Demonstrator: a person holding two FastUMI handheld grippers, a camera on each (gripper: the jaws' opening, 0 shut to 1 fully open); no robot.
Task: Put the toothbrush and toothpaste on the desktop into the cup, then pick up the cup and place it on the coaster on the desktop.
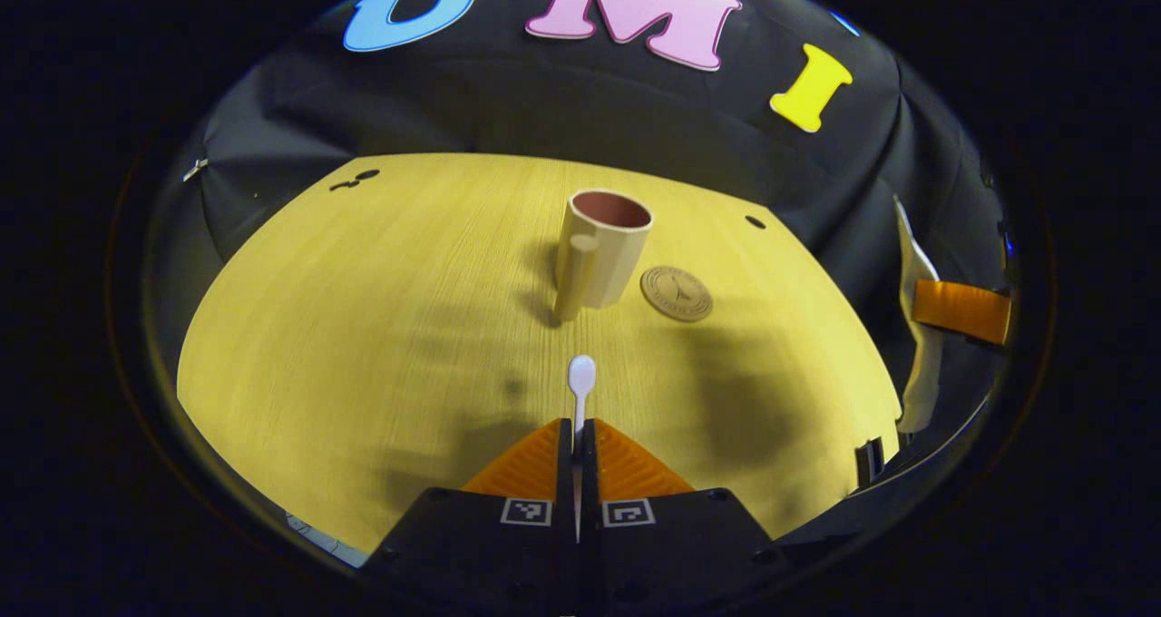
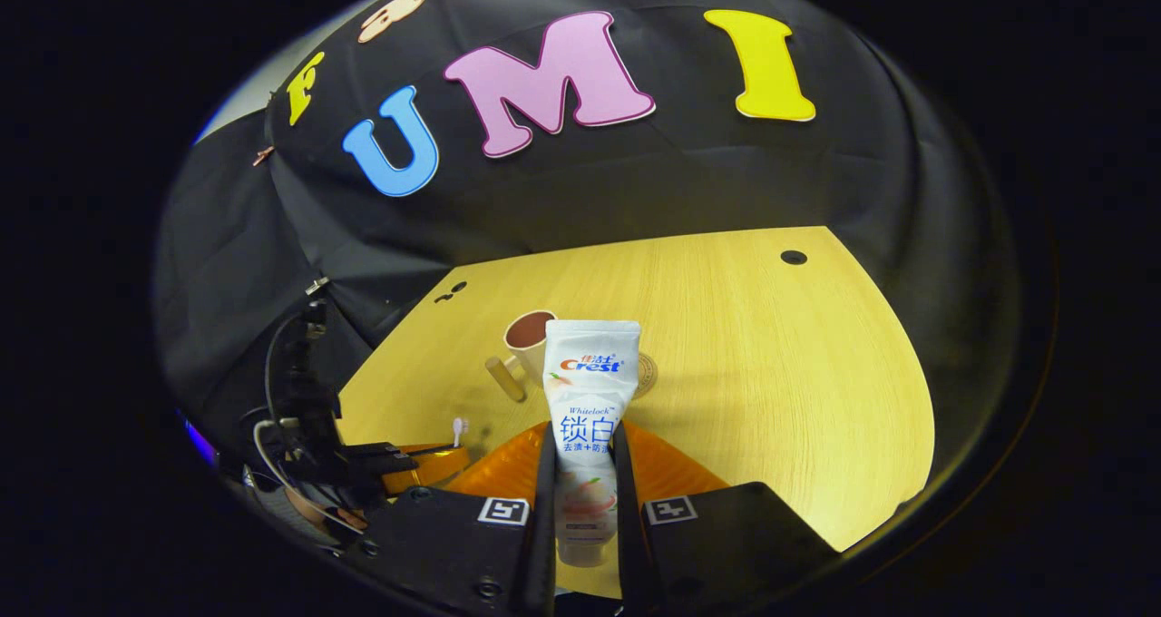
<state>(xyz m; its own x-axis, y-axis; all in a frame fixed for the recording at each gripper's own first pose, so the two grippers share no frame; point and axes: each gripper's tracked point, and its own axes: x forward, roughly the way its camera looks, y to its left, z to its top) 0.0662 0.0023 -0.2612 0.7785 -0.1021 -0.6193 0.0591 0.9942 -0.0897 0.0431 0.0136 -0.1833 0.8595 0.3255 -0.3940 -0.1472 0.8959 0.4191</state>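
Observation:
In the left gripper view my left gripper [image 1: 578, 440] is shut on a white toothbrush [image 1: 580, 383], whose head sticks out ahead of the fingers above the wooden desktop [image 1: 363, 327]. Beyond it a beige cup [image 1: 603, 247] with a handle stands upright, and a round coaster [image 1: 676, 292] lies just right of it. In the right gripper view my right gripper [image 2: 585, 458] is shut on a white toothpaste tube [image 2: 590, 390], held upright over the desktop [image 2: 771, 372]. The cup [image 2: 527, 336] stands behind the tube, the coaster [image 2: 645, 372] peeks out at its right, and the left gripper [image 2: 426, 461] with the toothbrush head [image 2: 459, 429] is at lower left.
Black cloth walls the desk at the back and sides. Small dark holes mark the desktop at the far left [image 1: 356, 180] and far right [image 1: 755, 222]. The right gripper and the toothpaste tube [image 1: 925, 327] show at the right edge of the left gripper view.

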